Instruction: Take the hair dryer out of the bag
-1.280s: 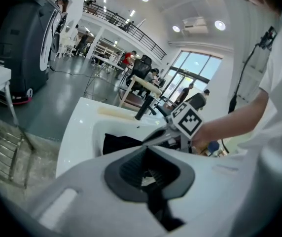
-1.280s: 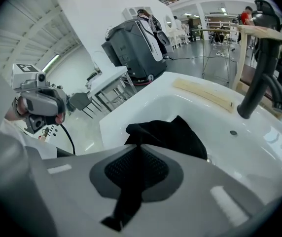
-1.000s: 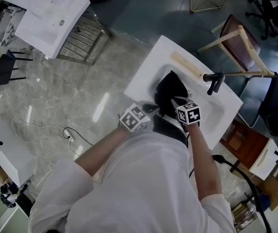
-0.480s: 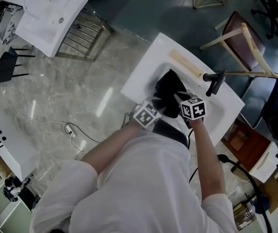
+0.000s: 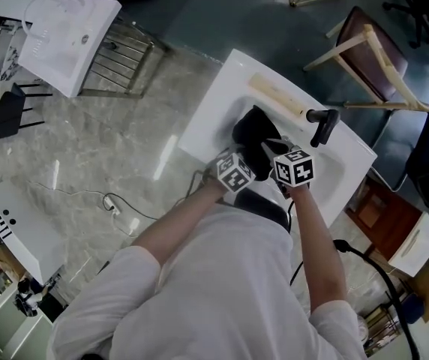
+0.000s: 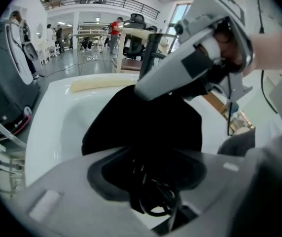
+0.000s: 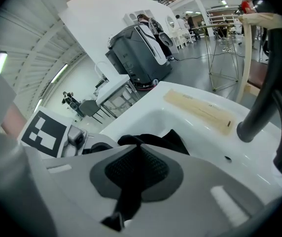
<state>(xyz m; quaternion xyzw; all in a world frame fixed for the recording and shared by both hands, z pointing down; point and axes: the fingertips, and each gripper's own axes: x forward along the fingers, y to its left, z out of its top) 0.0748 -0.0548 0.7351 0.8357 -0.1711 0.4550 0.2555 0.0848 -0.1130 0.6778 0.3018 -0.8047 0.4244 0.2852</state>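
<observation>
A black bag (image 5: 253,132) lies in the white basin (image 5: 214,107). My right gripper (image 5: 271,148) is shut on a fold of the bag's black cloth (image 7: 129,181) and holds its edge up. My left gripper (image 5: 250,158) is beside it at the bag's mouth, pointing steeply down, and its jaws are opening. Loops of black cord (image 6: 153,199) show in the gap between its jaws, and the pads do not press on them. The bag (image 6: 146,122) fills the middle of the left gripper view, with the right gripper (image 6: 190,70) above it. The hair dryer's body is hidden inside the bag.
A dark tap (image 5: 321,124) rises at the basin's right rim, close to my right gripper. A pale wooden strip (image 5: 276,98) lies along the far rim. A wooden chair (image 5: 376,62) stands behind, and another white basin on a rack (image 5: 57,36) is at the far left.
My left gripper has moved down and to the right, up against the bag's mouth beside the right gripper. The right gripper has kept its hold on the bag.
</observation>
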